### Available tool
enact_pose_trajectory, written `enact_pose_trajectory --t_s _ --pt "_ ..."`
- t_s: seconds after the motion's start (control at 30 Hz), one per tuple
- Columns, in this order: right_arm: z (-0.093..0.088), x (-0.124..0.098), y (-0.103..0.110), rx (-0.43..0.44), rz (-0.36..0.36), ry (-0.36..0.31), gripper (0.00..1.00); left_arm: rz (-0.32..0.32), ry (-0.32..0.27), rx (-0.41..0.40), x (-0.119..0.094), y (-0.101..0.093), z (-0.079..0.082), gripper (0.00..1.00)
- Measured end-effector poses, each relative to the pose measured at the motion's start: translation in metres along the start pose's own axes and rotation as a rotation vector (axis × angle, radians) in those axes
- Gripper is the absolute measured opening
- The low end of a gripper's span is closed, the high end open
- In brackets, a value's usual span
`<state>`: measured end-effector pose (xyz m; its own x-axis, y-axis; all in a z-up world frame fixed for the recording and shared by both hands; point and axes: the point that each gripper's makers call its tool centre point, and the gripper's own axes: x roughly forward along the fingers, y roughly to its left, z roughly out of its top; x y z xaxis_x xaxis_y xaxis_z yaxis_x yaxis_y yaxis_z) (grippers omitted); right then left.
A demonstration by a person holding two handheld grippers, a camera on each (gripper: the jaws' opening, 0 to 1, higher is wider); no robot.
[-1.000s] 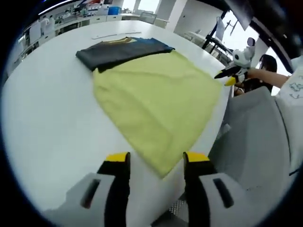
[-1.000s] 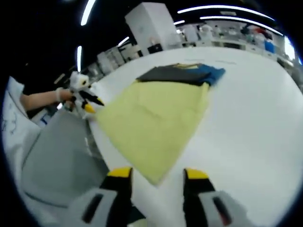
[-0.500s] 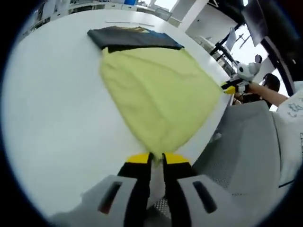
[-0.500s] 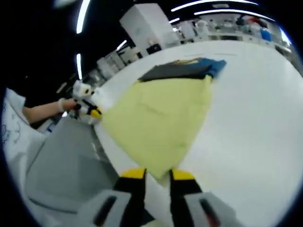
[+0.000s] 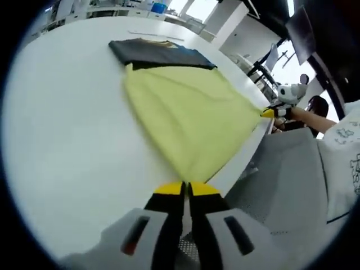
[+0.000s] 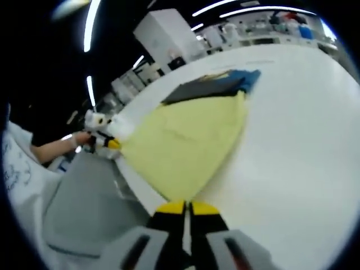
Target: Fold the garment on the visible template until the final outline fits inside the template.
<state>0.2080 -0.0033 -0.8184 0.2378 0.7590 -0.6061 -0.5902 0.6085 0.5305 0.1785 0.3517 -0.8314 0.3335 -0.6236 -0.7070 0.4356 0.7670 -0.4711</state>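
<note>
Evidently the yellow garment (image 5: pixel 188 115) is stretched flat on the white table (image 5: pixel 62 129) so its near edge can be lifted and folded over, its far end lying against the dark template (image 5: pixel 160 53) well up the table. Each near corner is pinched: the left gripper (image 5: pixel 180 188) has its jaws clamped together on one corner at the table's edge, and the right gripper (image 6: pixel 187 208) is likewise closed on the other corner. A grey chair (image 6: pixel 84 197) sits beside the table.
</note>
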Motion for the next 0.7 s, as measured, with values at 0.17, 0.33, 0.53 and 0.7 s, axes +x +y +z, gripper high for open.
enact_pose_trajectory --t_s 0.17,0.33,0.53,0.7 --pt "-0.006 -0.013 0.013 0.051 0.026 -0.011 0.0 -0.061 -0.024 0.048 -0.012 -0.021 -0.005 0.0" --pt "-0.012 -0.027 0.026 0.108 0.05 -0.017 0.0 -0.092 -0.044 0.056 -0.026 -0.036 -0.01 0.0" --pt "-0.017 -0.043 0.038 0.171 0.096 -0.045 0.0 -0.129 -0.077 0.03 -0.043 -0.053 -0.016 0.0" --pt "-0.026 -0.05 0.054 0.196 0.117 -0.027 0.0 -0.157 -0.065 0.039 -0.052 -0.068 -0.022 0.0"
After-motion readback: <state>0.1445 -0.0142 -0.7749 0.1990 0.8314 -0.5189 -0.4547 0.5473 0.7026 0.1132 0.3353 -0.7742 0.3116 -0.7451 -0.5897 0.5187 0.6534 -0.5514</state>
